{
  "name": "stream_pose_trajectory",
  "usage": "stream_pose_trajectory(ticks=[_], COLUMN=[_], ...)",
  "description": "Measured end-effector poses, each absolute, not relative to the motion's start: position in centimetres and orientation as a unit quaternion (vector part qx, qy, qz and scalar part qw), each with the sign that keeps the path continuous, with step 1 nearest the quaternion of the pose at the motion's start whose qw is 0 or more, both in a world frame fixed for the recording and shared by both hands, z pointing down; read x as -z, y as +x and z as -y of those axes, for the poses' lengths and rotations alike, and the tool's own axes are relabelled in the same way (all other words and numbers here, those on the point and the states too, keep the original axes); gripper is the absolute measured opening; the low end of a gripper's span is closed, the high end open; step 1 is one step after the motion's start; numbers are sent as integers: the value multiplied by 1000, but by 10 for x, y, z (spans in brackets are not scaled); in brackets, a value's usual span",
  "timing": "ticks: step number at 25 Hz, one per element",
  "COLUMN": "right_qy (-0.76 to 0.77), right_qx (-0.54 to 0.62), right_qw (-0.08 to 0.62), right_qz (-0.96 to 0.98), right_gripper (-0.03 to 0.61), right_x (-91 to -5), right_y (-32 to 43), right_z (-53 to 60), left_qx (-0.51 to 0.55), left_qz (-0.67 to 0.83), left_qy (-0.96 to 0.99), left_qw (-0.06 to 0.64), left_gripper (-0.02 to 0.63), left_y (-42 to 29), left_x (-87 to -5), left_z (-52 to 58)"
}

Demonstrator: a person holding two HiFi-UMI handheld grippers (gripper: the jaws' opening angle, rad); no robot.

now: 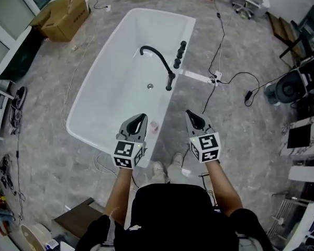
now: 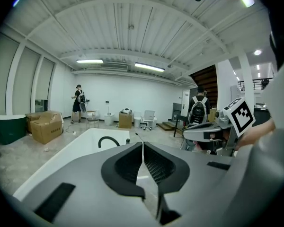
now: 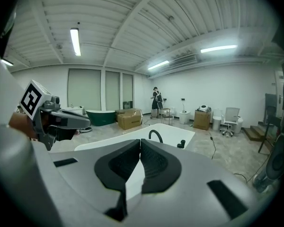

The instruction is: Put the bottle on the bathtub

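A small pinkish bottle (image 1: 154, 126) stands on the near right rim of the white bathtub (image 1: 94, 77). My left gripper (image 1: 141, 117) hovers just left of it, over the tub's near corner. It is shut, with nothing between its jaws. My right gripper (image 1: 190, 113) is over the floor to the right of the tub, also shut and empty. In the left gripper view the left gripper (image 2: 142, 145) points along the bathtub (image 2: 80, 145), and the bottle is hidden. In the right gripper view the right gripper (image 3: 140, 142) has its jaws pressed together.
A black arched faucet (image 1: 157, 54) with black knobs (image 1: 180, 54) sits on the tub's right rim. Cables (image 1: 225, 77) trail on the floor to the right. A cardboard box (image 1: 63, 14) and a dark green tub (image 1: 18, 54) lie far left. A person (image 2: 78, 103) stands far off.
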State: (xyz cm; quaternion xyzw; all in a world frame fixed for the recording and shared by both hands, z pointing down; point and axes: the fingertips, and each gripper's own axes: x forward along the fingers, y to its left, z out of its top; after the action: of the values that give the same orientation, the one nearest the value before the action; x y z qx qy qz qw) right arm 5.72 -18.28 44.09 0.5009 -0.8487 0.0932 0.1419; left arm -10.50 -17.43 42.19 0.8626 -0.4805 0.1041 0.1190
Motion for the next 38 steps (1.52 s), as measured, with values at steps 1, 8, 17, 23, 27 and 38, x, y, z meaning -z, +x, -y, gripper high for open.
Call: stream_pose_trajectory(ticks=[1, 8, 17, 23, 27, 38], right_qy=[502, 509, 525, 528, 530, 532], right_qx=[-88, -52, -8, 20, 27, 31], right_qw=[138, 120, 88, 65, 54, 43], right_qz=[849, 851, 847, 847, 846, 845], right_gripper=[23, 23, 23, 23, 23, 23], right_x=[-433, -390, -335, -298, -286, -284], right_y=[59, 66, 83, 87, 91, 91], right_z=[184, 190, 201, 207, 213, 223], left_qx=[-100, -75, -64, -58, -58, -39], left_qz=[482, 496, 508, 513, 511, 524], left_qy=[863, 862, 859, 856, 857, 851], left_qw=[113, 67, 19, -16, -23, -19], left_gripper=[25, 23, 21, 20, 20, 20], left_y=[-105, -105, -108, -107, -103, -110], left_x=[-412, -357, -308, -279, -265, -260], left_z=[176, 182, 185, 191, 191, 200])
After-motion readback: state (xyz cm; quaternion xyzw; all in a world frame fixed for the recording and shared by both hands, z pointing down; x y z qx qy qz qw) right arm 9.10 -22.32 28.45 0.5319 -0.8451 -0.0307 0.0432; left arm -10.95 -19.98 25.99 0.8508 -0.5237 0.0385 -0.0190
